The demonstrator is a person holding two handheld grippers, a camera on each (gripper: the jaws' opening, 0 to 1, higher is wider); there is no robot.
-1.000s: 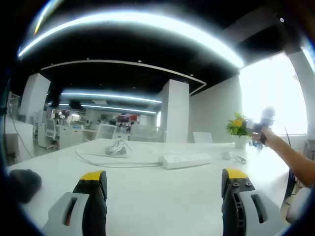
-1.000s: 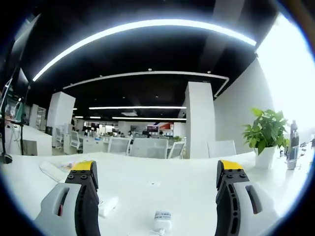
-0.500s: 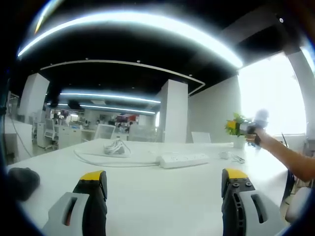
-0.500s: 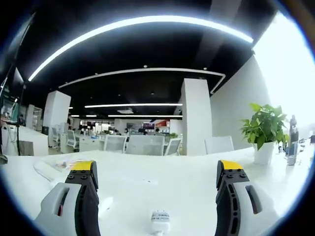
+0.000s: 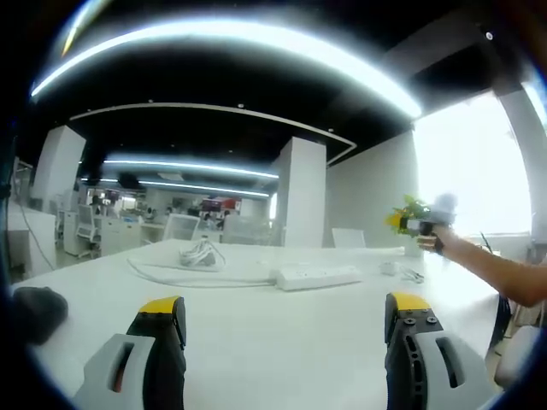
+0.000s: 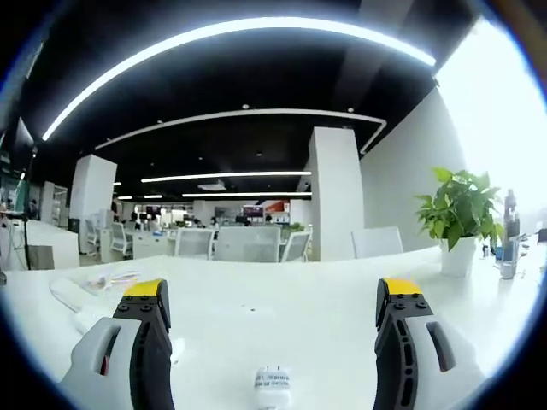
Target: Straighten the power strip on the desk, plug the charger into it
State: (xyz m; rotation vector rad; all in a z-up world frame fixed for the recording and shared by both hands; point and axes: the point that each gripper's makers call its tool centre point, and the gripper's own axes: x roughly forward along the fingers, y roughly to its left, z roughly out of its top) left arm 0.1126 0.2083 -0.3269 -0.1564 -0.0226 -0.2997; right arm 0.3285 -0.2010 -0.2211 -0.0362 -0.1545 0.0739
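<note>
In the left gripper view we see the left gripper [image 5: 278, 342] with fingers spread wide and empty above the white worktop [image 5: 273, 333]; the white power strip [image 5: 318, 276] lies ahead across it, its cable coil [image 5: 198, 254] beyond; in the right gripper view the right gripper [image 6: 273, 342] fingers also stand apart, the white charger [image 6: 272, 381] on the worktop between them; a potted plant [image 6: 460, 218] stands at right.

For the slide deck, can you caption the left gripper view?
Open left gripper faces a white power strip lying on the desk, coiled cable behind it.
</note>
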